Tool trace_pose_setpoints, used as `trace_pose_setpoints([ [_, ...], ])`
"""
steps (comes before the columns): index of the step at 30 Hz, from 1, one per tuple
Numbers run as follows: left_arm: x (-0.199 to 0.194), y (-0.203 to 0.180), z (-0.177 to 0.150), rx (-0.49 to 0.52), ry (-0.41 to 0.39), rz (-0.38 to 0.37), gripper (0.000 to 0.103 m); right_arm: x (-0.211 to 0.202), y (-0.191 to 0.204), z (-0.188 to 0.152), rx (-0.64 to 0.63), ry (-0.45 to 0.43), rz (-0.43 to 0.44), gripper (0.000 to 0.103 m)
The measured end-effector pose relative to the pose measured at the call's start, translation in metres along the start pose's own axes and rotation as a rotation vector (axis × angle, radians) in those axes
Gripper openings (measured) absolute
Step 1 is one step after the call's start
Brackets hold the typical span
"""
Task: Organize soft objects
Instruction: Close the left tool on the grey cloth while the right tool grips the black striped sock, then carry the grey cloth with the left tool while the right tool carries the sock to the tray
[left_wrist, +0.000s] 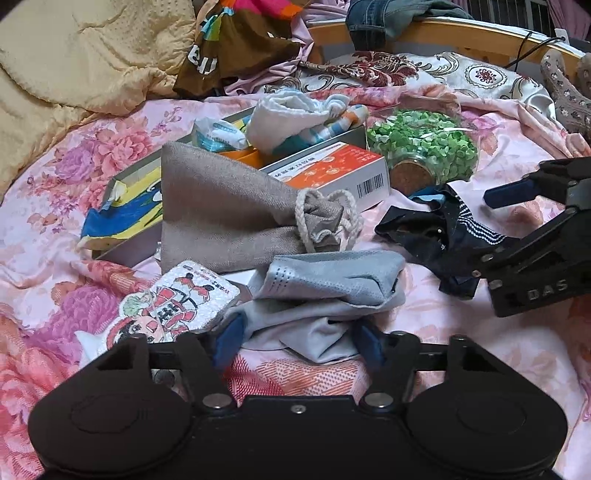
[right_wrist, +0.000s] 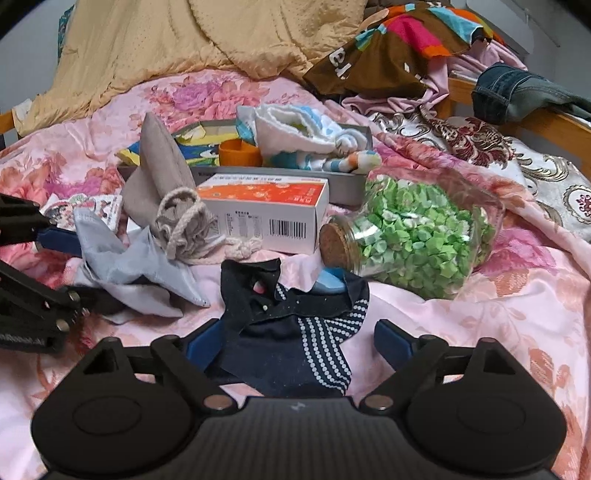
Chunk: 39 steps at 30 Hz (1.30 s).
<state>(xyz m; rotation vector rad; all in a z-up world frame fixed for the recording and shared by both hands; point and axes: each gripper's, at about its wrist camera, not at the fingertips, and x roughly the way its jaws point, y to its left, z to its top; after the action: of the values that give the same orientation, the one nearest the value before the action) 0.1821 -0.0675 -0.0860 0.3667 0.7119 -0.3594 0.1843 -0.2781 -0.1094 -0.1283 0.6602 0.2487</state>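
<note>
A light grey cloth (left_wrist: 325, 295) lies crumpled on the pink floral bedsheet (left_wrist: 461, 350). My left gripper (left_wrist: 299, 343) is open, its blue pads on either side of the cloth's near edge. A dark navy sock with white dots (right_wrist: 295, 332) lies in front of my right gripper (right_wrist: 299, 341), which is open with the sock between its pads. The sock also shows in the left wrist view (left_wrist: 439, 236), with the right gripper (left_wrist: 517, 206) beside it. A beige drawstring pouch (left_wrist: 236, 206) leans on a shallow grey box (right_wrist: 343, 184) that holds a white towel (right_wrist: 295, 133).
An orange and white carton (right_wrist: 266, 210) and a corked glass jar of green paper stars (right_wrist: 417, 236) lie behind the sock. A cartoon-printed packet (left_wrist: 173, 299) lies left of the grey cloth. A yellow quilt (left_wrist: 74, 55) and piled clothes fill the back.
</note>
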Motion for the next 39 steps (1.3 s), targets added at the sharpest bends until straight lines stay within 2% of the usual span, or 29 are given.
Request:
trace_pose_setpoints([
  [3, -0.004, -0.003, 0.001, 0.010, 0.001, 0.015, 0.048, 0.002, 0.000, -0.001, -0.004, 0.008, 0.005, 0.087],
  [7, -0.001, -0.004, 0.001, 0.016, 0.003, 0.041, 0.039, 0.003, 0.001, -0.001, -0.009, 0.008, 0.012, 0.084],
  [13, -0.008, -0.003, 0.003, -0.021, 0.012, 0.045, 0.022, 0.002, 0.006, -0.001, -0.024, 0.011, 0.041, 0.065],
  [17, -0.015, -0.002, 0.002, -0.071, 0.012, 0.003, 0.015, 0.001, 0.005, -0.002, -0.011, 0.017, 0.071, 0.049],
  [21, -0.019, -0.002, 0.002, -0.124, 0.020, -0.045, 0.013, -0.001, 0.006, -0.002, -0.008, 0.014, 0.081, 0.032],
  [30, -0.028, -0.002, 0.004, -0.187, 0.062, -0.095, 0.013, -0.012, 0.010, -0.002, -0.007, 0.005, 0.108, 0.010],
  [39, -0.045, -0.006, 0.001, -0.227, 0.081, -0.138, 0.012, -0.026, 0.006, -0.001, 0.054, -0.021, 0.124, 0.005],
])
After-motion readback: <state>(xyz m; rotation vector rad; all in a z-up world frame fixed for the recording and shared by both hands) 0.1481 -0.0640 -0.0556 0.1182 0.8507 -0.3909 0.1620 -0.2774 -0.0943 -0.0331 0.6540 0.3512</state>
